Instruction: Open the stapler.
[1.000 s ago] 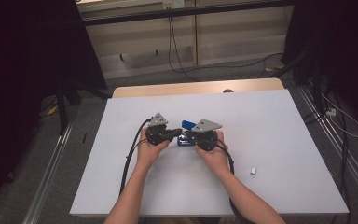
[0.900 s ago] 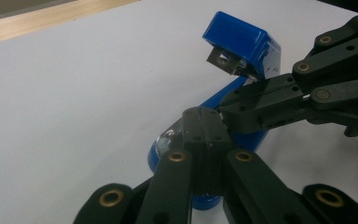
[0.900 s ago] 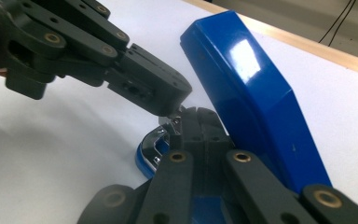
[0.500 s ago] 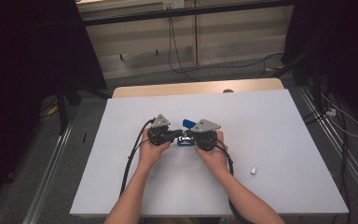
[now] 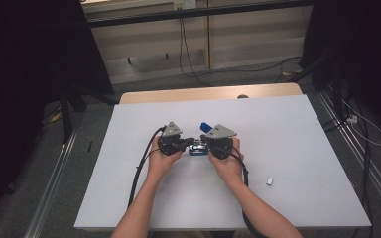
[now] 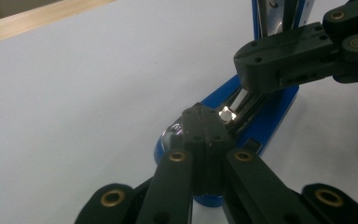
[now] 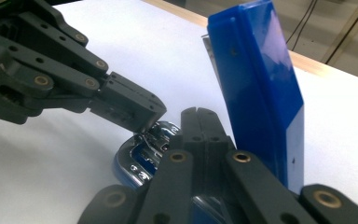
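**Stapler opened, both grippers working inside it**

I am working on a blue stapler (image 5: 198,147) lying mid-table on the white table (image 5: 287,148), between my two hands. Its blue top cover (image 7: 256,88) is already swung up and standing nearly upright, leaving the metal staple channel (image 6: 242,105) exposed. I am holding the left gripper (image 6: 205,116) with its jaws pressed together, tip resting at the channel; whether it pinches anything there, I cannot tell. The right gripper (image 7: 198,116) is likewise pressed shut, sitting over the chrome front end (image 7: 144,144). I judge the opening done; loading or clearing the channel and closing the cover remain. A small white piece (image 5: 269,181) lies well apart.
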Motion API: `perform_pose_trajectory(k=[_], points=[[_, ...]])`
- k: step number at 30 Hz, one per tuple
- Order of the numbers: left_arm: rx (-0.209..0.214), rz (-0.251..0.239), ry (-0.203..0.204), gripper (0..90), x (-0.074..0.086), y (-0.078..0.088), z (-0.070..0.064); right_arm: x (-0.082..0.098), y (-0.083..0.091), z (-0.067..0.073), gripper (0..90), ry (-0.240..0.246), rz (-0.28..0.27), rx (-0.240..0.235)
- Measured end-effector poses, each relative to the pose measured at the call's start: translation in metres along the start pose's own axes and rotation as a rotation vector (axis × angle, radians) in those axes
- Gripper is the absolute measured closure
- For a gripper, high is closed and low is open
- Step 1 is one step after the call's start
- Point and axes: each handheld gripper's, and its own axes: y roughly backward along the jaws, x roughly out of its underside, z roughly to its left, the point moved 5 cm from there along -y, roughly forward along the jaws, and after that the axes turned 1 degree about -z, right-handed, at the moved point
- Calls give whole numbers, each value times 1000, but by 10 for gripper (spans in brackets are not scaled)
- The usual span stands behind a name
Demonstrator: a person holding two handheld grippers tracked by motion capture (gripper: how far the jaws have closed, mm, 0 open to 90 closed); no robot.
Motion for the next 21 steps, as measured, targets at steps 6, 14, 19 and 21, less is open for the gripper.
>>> perform_pose_trajectory(k=[6, 14, 19, 21], points=[[0, -1, -6, 900, 0, 0, 0, -2, 2, -3, 900, -10, 5, 26], [3, -1, 5, 900, 1, 0, 0, -9, 13, -15, 900, -4, -4, 75], [5, -4, 8, 900, 1, 0, 0, -9, 12, -15, 900, 0, 0, 79], [3, -5, 12, 900, 1, 1, 1, -9, 12, -15, 900, 8, 3, 82]])
